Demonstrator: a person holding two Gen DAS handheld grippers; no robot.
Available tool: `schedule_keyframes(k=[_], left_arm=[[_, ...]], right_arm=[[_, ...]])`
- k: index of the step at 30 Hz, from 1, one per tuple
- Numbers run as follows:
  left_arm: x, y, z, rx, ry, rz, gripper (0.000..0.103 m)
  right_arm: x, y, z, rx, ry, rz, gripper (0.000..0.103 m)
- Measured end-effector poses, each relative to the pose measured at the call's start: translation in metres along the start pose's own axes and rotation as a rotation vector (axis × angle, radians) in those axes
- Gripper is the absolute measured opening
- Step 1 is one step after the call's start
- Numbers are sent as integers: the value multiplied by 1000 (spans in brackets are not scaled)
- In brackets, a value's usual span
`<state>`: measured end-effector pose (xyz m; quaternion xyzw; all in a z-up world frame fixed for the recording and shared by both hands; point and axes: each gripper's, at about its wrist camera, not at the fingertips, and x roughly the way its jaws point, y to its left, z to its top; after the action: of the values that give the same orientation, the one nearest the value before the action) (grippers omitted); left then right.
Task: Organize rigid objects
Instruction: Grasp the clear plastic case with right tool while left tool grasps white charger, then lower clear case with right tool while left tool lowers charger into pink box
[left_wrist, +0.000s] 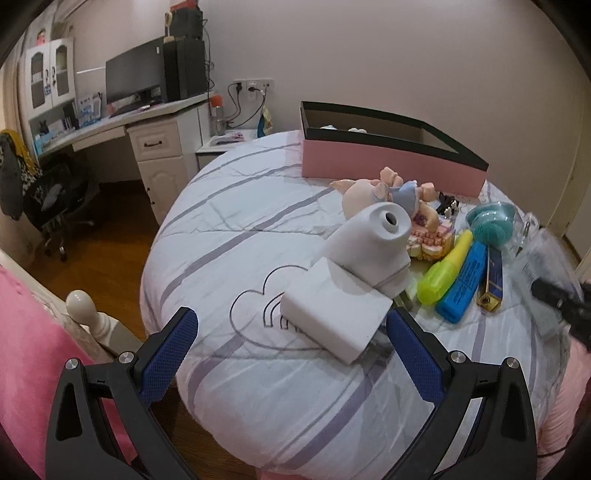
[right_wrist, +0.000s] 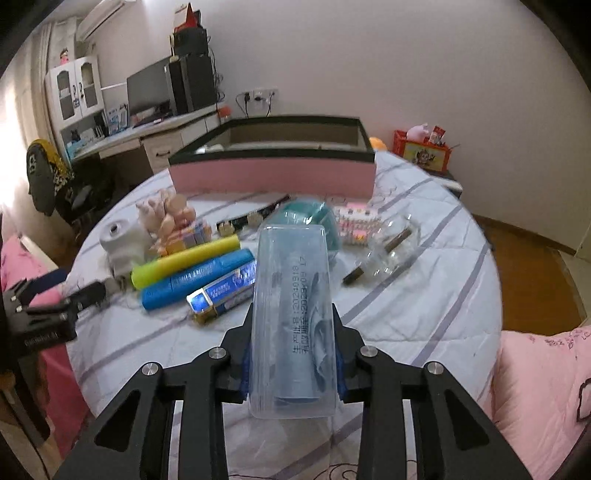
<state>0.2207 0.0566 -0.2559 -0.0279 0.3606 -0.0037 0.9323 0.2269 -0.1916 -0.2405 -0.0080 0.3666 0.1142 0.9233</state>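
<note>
jaws of the right gripper (right_wrist: 293, 363) pinch a clear plastic case (right_wrist: 291, 317) low in the centre of the right wrist frame, blue pads pressed on both its sides, a rolled blue item inside. the case stands lifted off the bedspread (right_wrist: 424, 295); this looks like the pick-up step just made. beyond it, mid-frame, lie a yellow marker (right_wrist: 184, 264), a blue marker (right_wrist: 195, 282) and a white charger (left_wrist: 336, 314). the pink box (right_wrist: 273, 173) sits open across the upper centre. the left gripper (left_wrist: 291, 343) has its jaws spread, nothing between the pads, with the charger just ahead. next move, as i judge it: carry the case over the clutter and release it inside the box.
</note>
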Motion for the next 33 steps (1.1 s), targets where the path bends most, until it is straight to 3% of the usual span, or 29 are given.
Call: schedule_keyframes(k=[3, 9, 12, 13, 19, 20, 33], left_arm=[[10, -1, 3, -5, 28, -34, 103], [23, -10, 6, 57, 32, -27, 100], [18, -14, 4, 88, 5, -65, 72], [16, -15, 4, 90, 2, -67, 70], [10, -13, 5, 78, 5, -85, 70], [8, -12, 6, 73, -1, -83, 65], [-6, -29, 21, 108, -27, -131, 65]], right_arm=[[5, -3, -2, 17, -5, 6, 33], [8, -5, -3, 33, -6, 21, 33], [9, -6, -4, 39, -5, 27, 33], [8, -5, -4, 38, -6, 26, 33], [5, -4, -1, 27, -24, 51, 33], [4, -3, 1, 23, -29, 54, 33], [-3, -2, 26, -9, -75, 87, 33]])
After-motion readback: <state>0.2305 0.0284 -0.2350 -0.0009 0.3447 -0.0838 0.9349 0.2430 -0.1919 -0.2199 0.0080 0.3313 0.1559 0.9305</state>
